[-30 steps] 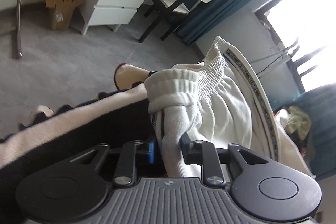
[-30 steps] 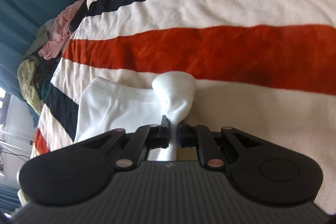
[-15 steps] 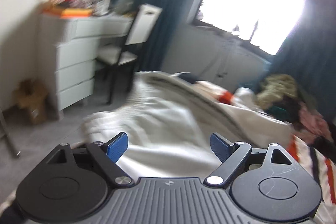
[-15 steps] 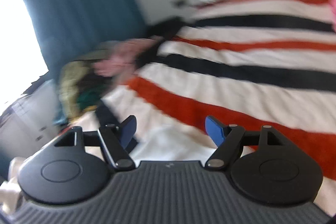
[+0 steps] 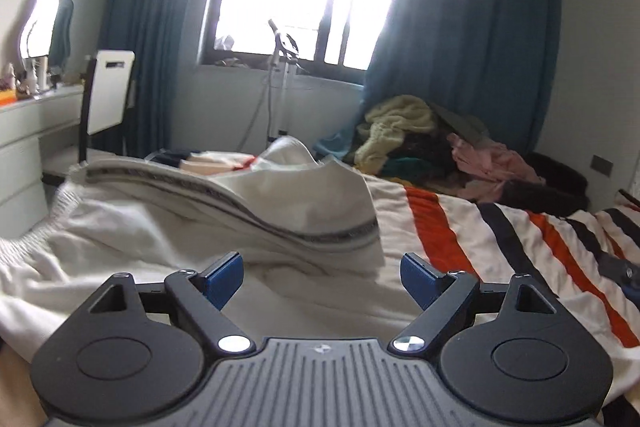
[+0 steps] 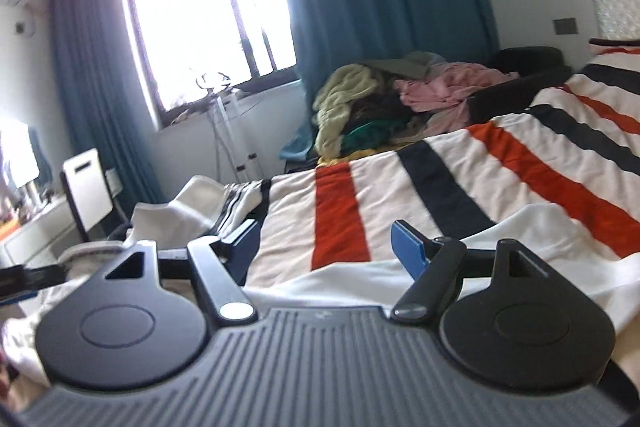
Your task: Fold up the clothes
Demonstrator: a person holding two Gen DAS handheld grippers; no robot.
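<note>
White trousers with a dark side stripe (image 5: 224, 211) lie folded in a heap on the striped bed (image 5: 500, 227), just ahead of my left gripper (image 5: 322, 277), which is open and empty above them. In the right wrist view the same white garment (image 6: 188, 207) lies at the left near the bed's edge, and a white cloth (image 6: 520, 239) lies under my right gripper (image 6: 326, 243), which is open and empty above it.
A pile of unfolded clothes (image 5: 432, 143) sits at the far end of the bed, also in the right wrist view (image 6: 400, 95). A chair (image 5: 104, 99) and white dresser (image 5: 28, 131) stand at the left. Blue curtains and a window lie behind.
Both grippers have let go of the white garment, opened, and lifted up to look level across the bed. The garment now lies on the bed.
</note>
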